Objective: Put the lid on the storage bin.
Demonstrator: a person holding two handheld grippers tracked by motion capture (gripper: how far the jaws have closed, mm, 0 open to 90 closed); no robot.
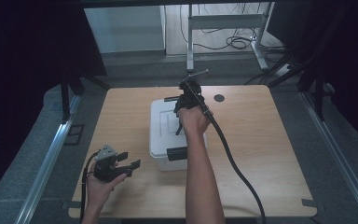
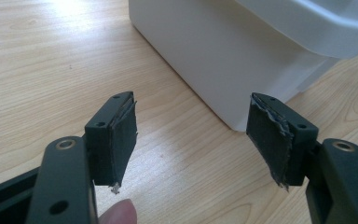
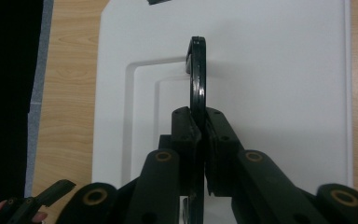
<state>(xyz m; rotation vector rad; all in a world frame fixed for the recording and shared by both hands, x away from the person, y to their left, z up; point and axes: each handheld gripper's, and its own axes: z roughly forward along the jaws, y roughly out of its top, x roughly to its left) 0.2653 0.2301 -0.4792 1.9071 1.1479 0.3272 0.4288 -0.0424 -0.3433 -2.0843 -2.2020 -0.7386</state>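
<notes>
Right tool gripping box handle; left tool idle.
Right tool (image 3: 198,135) is clamping the black handle (image 3: 197,70) atop the white box (image 1: 163,135), frame centre. Left tool (image 2: 191,135) is gaping wide, lower left, over the desk (image 1: 270,140).

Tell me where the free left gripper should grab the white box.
Probably the near front corner of the white box, under its overhanging lid rim. The left gripper, jaws open, already faces that corner, and the right gripper is shut on the black handle on top.

A white plastic lidded box (image 1: 168,140) with a black handle (image 3: 197,74) sits on the pale wood-grain desk (image 1: 261,140); both claws are black.
</notes>
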